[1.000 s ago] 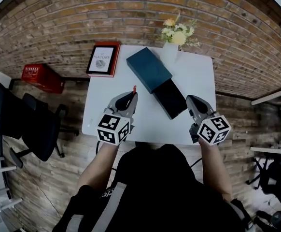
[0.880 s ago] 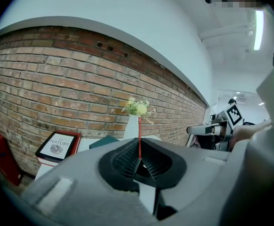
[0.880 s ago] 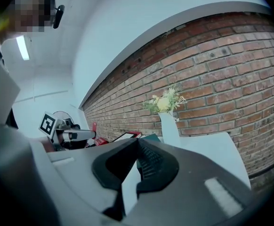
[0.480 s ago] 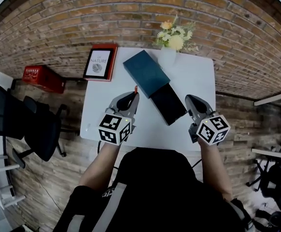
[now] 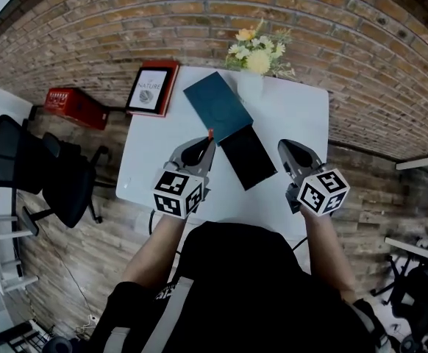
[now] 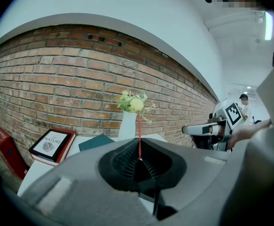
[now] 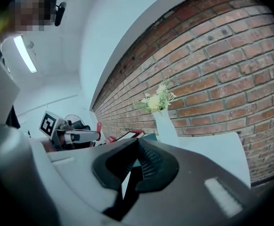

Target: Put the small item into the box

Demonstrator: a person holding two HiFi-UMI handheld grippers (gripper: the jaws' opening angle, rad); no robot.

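A thin red small item (image 5: 209, 133) sticks out of my left gripper (image 5: 207, 140), which is shut on it; in the left gripper view the red item (image 6: 139, 134) rises upright from the closed jaws of that gripper (image 6: 139, 158). The black box base (image 5: 247, 157) lies open on the white table (image 5: 295, 112), just right of the left gripper. Its teal lid (image 5: 218, 105) lies behind it, overlapping the far end. My right gripper (image 5: 282, 146) hovers right of the box, shut with nothing in it; its tips (image 7: 137, 143) meet.
A white vase of flowers (image 5: 252, 65) stands at the table's back edge. A red-framed picture (image 5: 151, 87) lies at the back left. Off the table are a red crate (image 5: 70, 107) and a black office chair (image 5: 41, 175) on the left.
Both grippers keep their places beside the box, the left still shut on the red item. The head view has shifted slightly, so the table sits a little left and nearer.
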